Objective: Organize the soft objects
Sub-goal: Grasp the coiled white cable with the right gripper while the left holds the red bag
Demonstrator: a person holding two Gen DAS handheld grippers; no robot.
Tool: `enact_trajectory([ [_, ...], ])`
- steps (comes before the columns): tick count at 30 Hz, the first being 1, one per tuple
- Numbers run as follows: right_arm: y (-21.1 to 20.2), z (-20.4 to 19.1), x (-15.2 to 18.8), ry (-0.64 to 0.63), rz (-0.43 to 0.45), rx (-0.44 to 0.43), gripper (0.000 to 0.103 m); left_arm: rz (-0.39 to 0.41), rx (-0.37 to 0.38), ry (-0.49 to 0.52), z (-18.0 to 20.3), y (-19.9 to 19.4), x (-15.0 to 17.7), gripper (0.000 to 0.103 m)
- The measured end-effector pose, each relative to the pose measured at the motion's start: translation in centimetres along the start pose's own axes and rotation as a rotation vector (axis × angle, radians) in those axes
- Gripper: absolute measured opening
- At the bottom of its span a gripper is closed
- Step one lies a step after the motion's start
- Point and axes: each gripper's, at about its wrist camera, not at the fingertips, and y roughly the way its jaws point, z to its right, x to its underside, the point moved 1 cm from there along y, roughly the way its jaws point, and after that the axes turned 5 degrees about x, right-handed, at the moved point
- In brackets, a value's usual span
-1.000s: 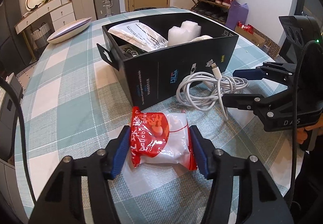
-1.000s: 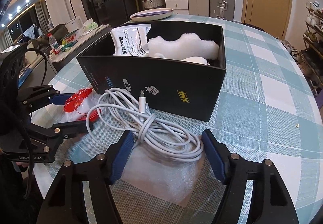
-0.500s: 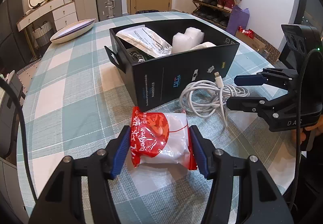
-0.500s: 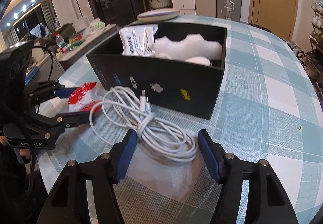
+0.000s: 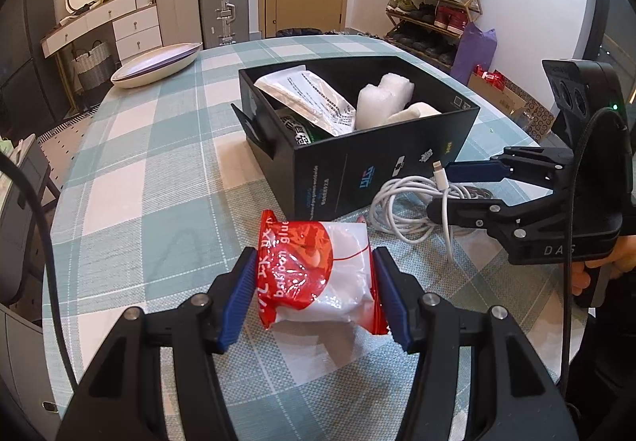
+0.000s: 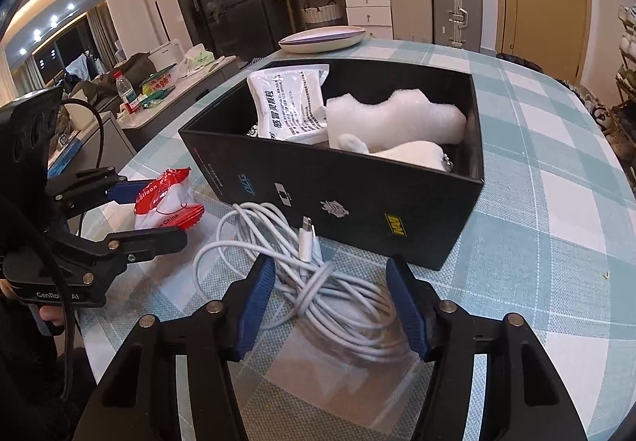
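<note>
The left gripper (image 5: 312,298) is pinching the red-and-white packet (image 5: 318,274) above the table (image 5: 151,178). The right gripper (image 6: 330,305) is closing around the white cable (image 6: 318,282) beside the black box (image 6: 357,202); loose loops are likely slipping out and dragging.

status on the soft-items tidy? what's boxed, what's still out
Boxed: printed pouch, foam and a white soft piece in the black box. In hand: left gripper clamps the red-white packet; right gripper is closing around the coiled cable. Left: both into the box.
</note>
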Motion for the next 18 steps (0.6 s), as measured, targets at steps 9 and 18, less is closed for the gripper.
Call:
enact_trajectory([
  [9, -0.6, -0.5, 0.0, 0.006, 0.047, -0.014, 0.026, 0.02, -0.002, -0.011, -0.3, -0.7, -0.2, 0.057],
  [18, -3.1, -0.3, 0.4, 0.018, 0.131, -0.028, 0.019, 0.063, 0.0, -0.023, -0.1, -1.9, -0.7, 0.057],
])
